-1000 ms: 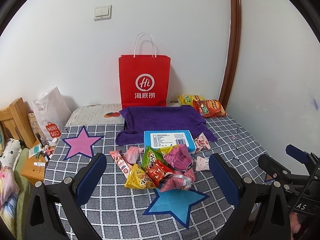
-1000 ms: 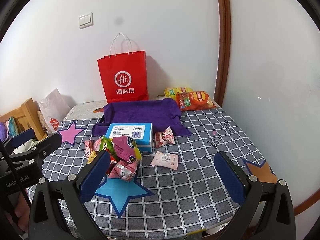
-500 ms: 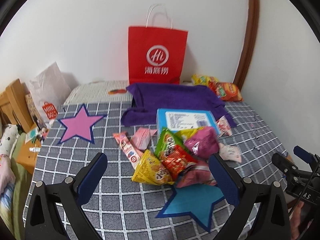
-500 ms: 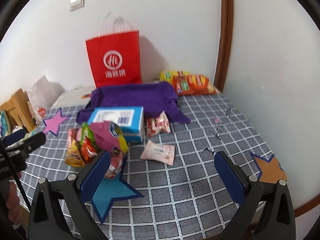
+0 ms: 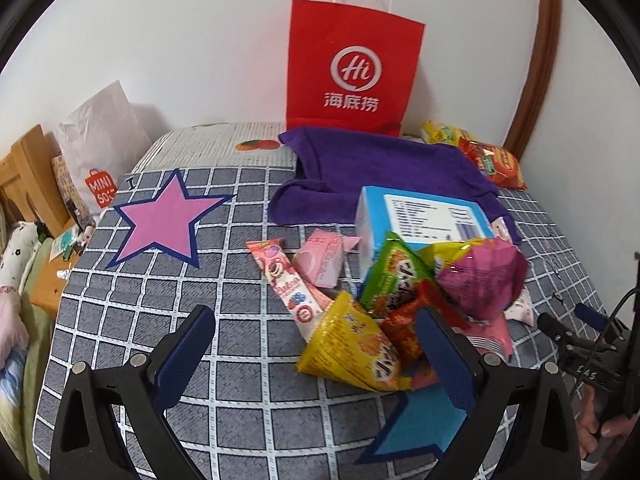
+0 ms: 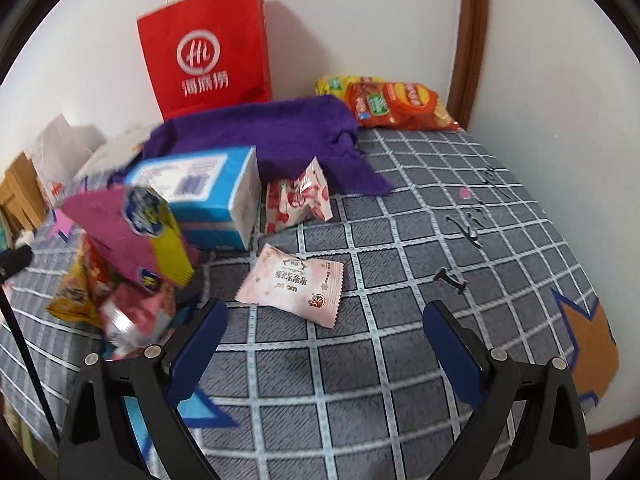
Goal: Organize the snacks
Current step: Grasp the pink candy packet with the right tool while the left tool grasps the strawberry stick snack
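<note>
A: Underfoot of both grippers?
B: Grey checked cloth [image 6: 400,264] with white grid lines, spread over the whole surface. Paper stars stuck on it: pink star [image 5: 164,220] ahead and left of the left gripper [image 5: 320,352], blue star [image 5: 420,424] just under its right finger, orange star [image 6: 588,348] off to the right of the right gripper [image 6: 328,344].

A: Jaws?
B: Left gripper spread wide, nothing pinched; yellow packet [image 5: 352,348] lying between the fingers but clear of both pads. Right gripper also wide yet closing slightly, only bare cloth in the gap.

A: Snacks?
B: Heaped just ahead of the left gripper, toward its right finger: yellow packet, green packet [image 5: 396,276], red packet [image 5: 404,324], magenta bag [image 5: 484,276], with a long pink wrapper [image 5: 288,280] and small pink sachet [image 5: 324,260] a little further ahead. Blue box [image 5: 420,220] behind the heap. From the right wrist view, same heap ahead and left of the left finger, slightly blurred; pale pink packet [image 6: 292,284] lying flat just beyond the gap; red-and-white candy bag [image 6: 298,196] further on, beside the box.

A: Farther back?
B: Purple towel [image 6: 264,136] crumpled behind the box, red paper bag [image 5: 352,68] upright against the white wall [image 5: 200,40], orange chip bag [image 6: 396,106] and a yellow bag [image 6: 340,82] in the far right corner, near brown door trim [image 6: 472,32]. Far left of the left gripper: white shopping bag [image 5: 96,140] and wooden furniture [image 5: 24,176].
</note>
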